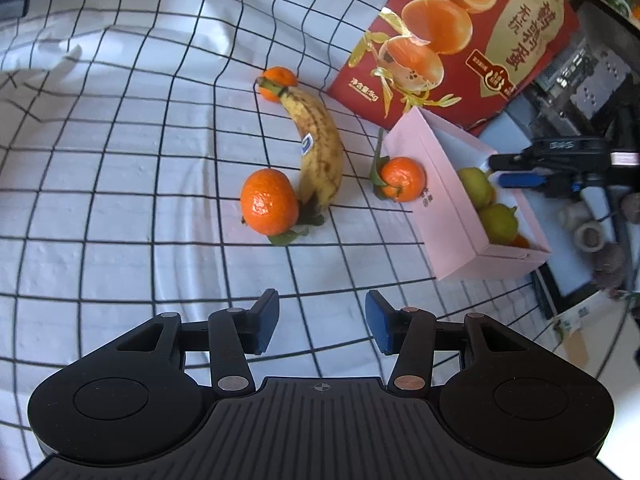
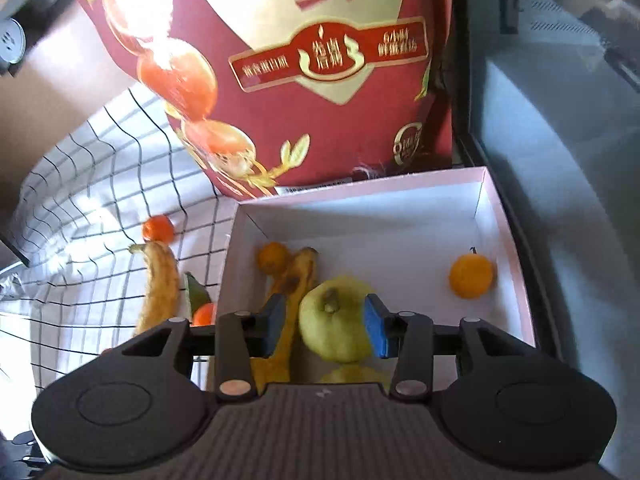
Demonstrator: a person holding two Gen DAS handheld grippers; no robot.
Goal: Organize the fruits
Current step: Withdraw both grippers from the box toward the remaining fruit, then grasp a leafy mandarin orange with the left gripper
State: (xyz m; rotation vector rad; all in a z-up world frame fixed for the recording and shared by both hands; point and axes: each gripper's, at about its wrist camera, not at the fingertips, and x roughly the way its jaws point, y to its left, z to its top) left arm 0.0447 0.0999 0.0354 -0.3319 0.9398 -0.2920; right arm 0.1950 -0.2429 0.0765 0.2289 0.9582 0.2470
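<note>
A spotted banana (image 1: 320,148) lies on the checked cloth between a large mandarin (image 1: 269,202) and a small one (image 1: 277,83). Another leafy mandarin (image 1: 402,179) sits beside the pink box (image 1: 448,208). My left gripper (image 1: 322,322) is open and empty, short of the fruit. My right gripper (image 2: 325,326) is open above the pink box (image 2: 508,220), its pads either side of a green pear-like fruit (image 2: 334,326) lying in the box. A banana (image 2: 294,292), a small orange (image 2: 272,258) and another orange (image 2: 470,276) also lie inside. The right gripper also shows in the left wrist view (image 1: 516,170).
A tall red printed carton (image 1: 460,32) stands behind the pink box, also seen close in the right wrist view (image 2: 300,60). A dark tray edge and clutter (image 1: 592,236) lie to the right of the box. The cloth is wrinkled at the far left.
</note>
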